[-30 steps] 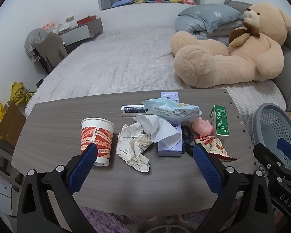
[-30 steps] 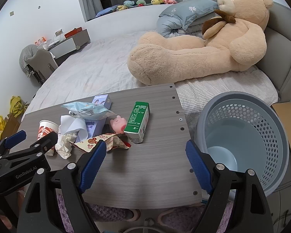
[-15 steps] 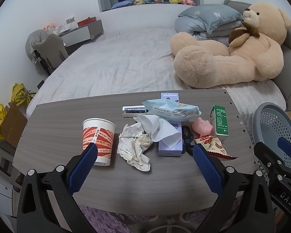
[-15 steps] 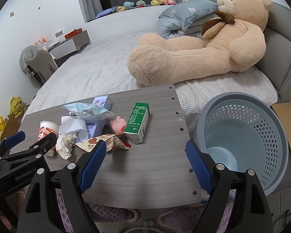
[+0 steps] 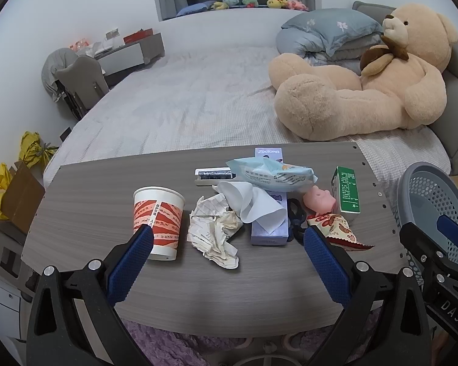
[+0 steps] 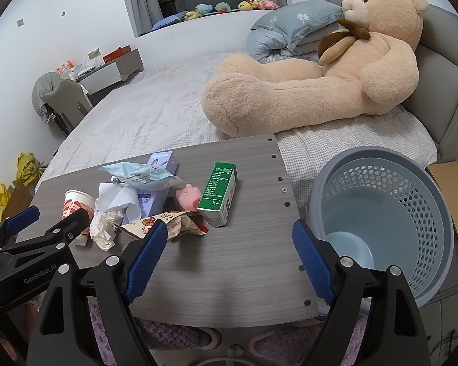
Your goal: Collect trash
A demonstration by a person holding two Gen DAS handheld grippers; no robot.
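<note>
Litter lies in a heap on a grey wooden table: a red-and-white paper cup, crumpled paper, a white tissue, a light-blue wipes pack, a snack wrapper and a green carton. My left gripper hovers open above the near table edge, in front of the cup and crumpled paper. In the right wrist view the carton and wrapper lie ahead-left of my open right gripper. A grey-blue perforated bin stands off the table's right end.
A purple box, a pink pig toy, a black-and-white flat item and a dark object sit among the litter. Behind the table is a bed with a big teddy bear. A desk and chair stand far left.
The table and its litter sit a touch lower and nearer in both views; both grippers have crept slightly forward. Their jaws have not changed.
</note>
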